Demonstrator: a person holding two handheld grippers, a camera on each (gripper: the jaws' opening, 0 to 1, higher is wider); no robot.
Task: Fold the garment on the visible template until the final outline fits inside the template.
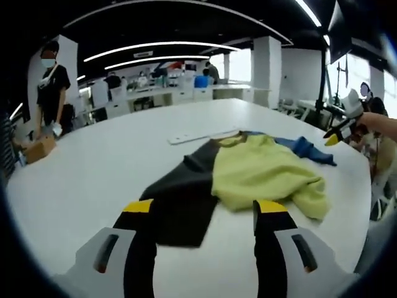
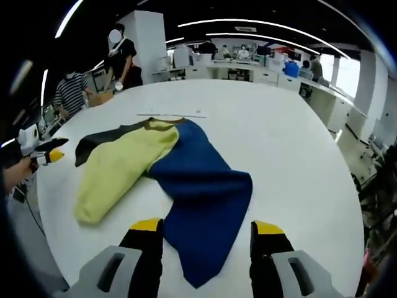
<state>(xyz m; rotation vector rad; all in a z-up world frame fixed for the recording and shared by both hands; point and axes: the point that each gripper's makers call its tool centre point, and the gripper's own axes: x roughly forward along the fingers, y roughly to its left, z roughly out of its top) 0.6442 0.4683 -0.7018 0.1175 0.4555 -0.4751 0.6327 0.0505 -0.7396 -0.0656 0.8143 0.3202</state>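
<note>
Left gripper view: the left hand-held gripper (image 1: 206,214) hovers, jaws apart, over the black, yellow-green and blue cloth garment (image 1: 248,171) lying crumpled on the round white bench (image 1: 80,180). Right gripper view: the right hand-held gripper (image 2: 207,233), jaws apart, straddles the garment's blue sleeve (image 2: 201,205).

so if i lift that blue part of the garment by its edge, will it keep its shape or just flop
Likely flop: the blue panel lies limp and creased on the white table, so a lifted edge should drape. The yellow part is bunched beside it and joined on, so it may drag along. It looks light; the open right tongs should manage.
</note>
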